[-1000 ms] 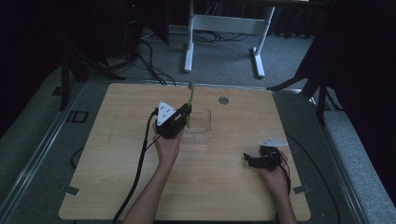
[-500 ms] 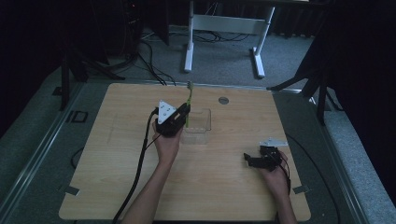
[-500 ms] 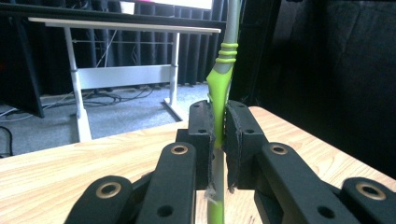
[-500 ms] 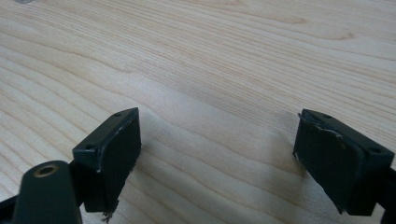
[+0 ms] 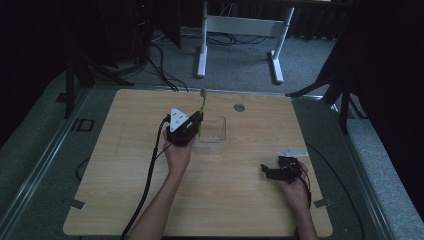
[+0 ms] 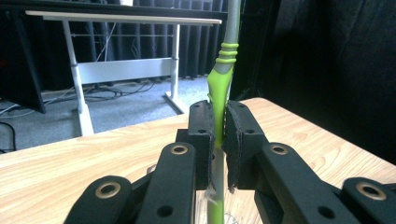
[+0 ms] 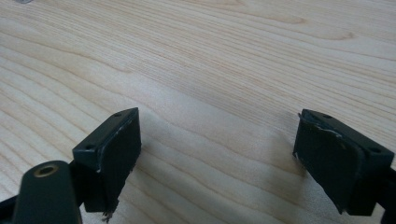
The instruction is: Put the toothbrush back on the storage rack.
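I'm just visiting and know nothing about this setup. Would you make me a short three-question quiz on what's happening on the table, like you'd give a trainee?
1. True or false: the left hand-held gripper is shut on the green toothbrush.
2. Multiple choice: the toothbrush's handle stands
A) flat on the table
B) roughly upright, by the clear container
C) between the right hand-held gripper's pads
3. In a few words: how do the right hand-held gripper's jaws stand, and what lies between them?

Key
1. True; both pads press the handle.
2. B
3. Wide open; only bare wooden table shows between them.
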